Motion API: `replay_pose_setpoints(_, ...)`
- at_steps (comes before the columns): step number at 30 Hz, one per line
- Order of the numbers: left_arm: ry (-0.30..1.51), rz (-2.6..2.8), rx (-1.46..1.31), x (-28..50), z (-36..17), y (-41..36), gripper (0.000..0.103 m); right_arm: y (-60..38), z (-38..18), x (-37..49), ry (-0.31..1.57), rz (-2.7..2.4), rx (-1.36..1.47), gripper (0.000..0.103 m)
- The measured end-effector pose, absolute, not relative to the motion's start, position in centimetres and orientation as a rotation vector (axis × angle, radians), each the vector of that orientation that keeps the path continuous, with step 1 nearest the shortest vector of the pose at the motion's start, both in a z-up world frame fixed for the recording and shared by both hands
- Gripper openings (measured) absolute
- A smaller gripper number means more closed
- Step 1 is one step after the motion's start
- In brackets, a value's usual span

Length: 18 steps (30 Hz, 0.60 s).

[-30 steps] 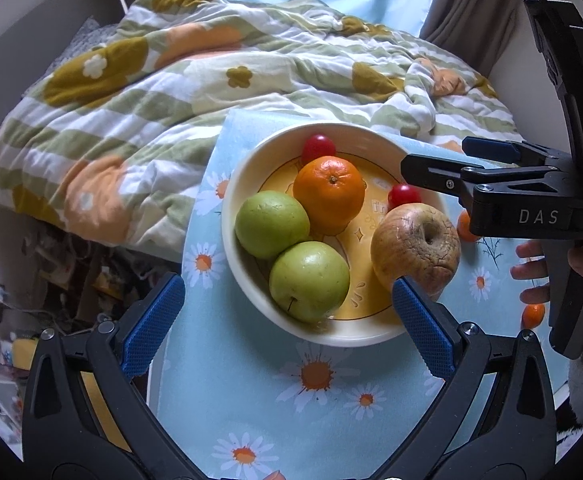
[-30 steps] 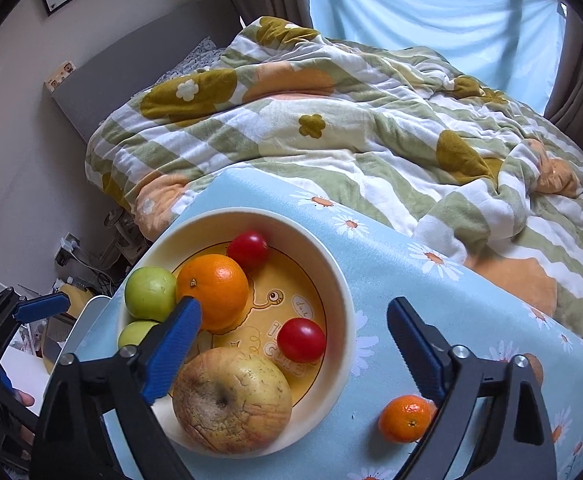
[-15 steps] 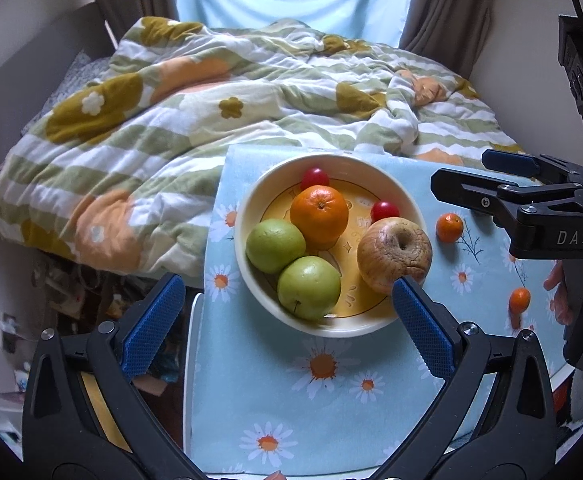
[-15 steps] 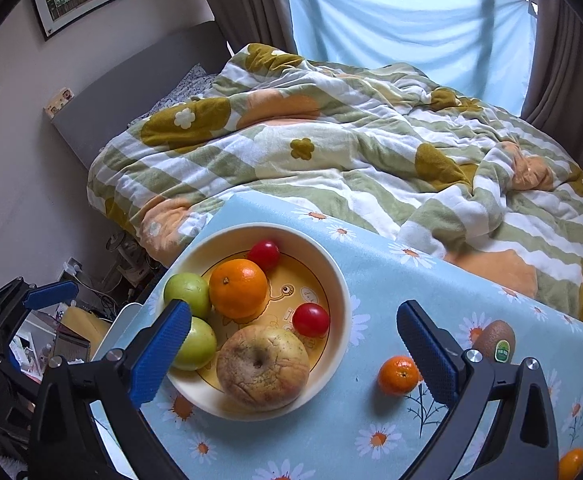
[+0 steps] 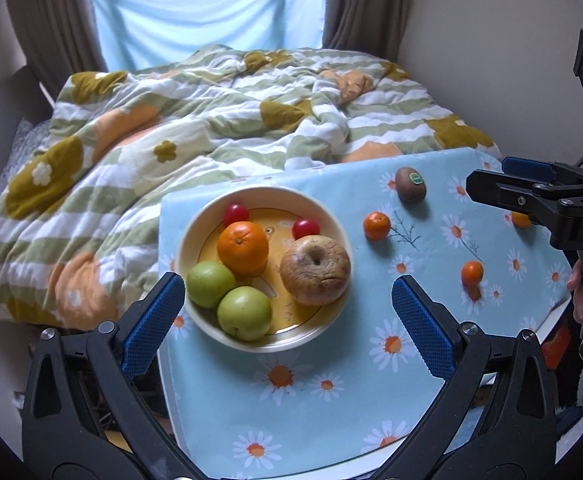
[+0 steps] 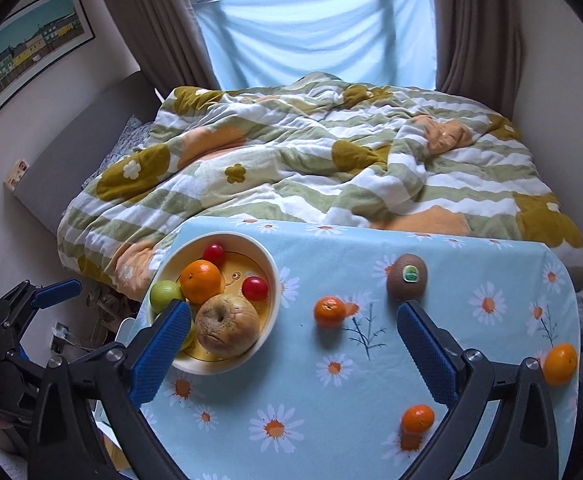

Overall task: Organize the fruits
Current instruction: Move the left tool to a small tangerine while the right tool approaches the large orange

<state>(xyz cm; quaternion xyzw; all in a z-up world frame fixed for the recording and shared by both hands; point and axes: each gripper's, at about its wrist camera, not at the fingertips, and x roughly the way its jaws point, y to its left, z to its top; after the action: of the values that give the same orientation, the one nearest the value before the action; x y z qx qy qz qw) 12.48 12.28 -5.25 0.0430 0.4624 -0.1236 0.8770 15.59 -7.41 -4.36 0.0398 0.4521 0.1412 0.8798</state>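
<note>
A cream bowl [image 5: 195, 236] [image 6: 273, 276] on the table holds an orange [image 5: 243, 247], two green apples [image 5: 210, 283], a wrinkled brown apple [image 5: 315, 270] [image 6: 227, 325] and two red tomatoes [image 5: 305, 228]. On the cloth lie a kiwi [image 5: 410, 185] [image 6: 406, 279] and small mandarins [image 5: 376, 225] [image 6: 329, 312] [image 6: 417, 419] [image 6: 560, 363]. My left gripper [image 5: 287, 320] is open and empty, high above the bowl's near side. My right gripper [image 6: 291, 344] is open and empty above the cloth right of the bowl; it also shows at the right edge of the left wrist view [image 5: 531, 196].
The table carries a light blue daisy cloth [image 5: 331, 400] [image 6: 331, 420]. A bed with a striped floral quilt [image 5: 171, 128] [image 6: 311, 160] lies directly behind it. Curtains and a window stand beyond. The floor drops away left of the table.
Both grippers have pulled back and up from the bowl. The kiwi and more mandarins have come into view. Both stay open.
</note>
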Motion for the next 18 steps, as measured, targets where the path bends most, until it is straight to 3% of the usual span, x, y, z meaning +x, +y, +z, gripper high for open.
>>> replay_pose_setpoints(10, 0.956, -0.311, 0.123, 12.3, -5.2, 2.8, 0.103, -17.3, -4.1, 13.1, 0.931, 0.21, 0.111, 0.103)
replay_pose_setpoints(18, 1.02, -0.284, 0.096, 11.9, -7.8, -6.7, 0.103, -25.7, -5.3, 12.7, 0.936, 0.172, -0.033, 0.103)
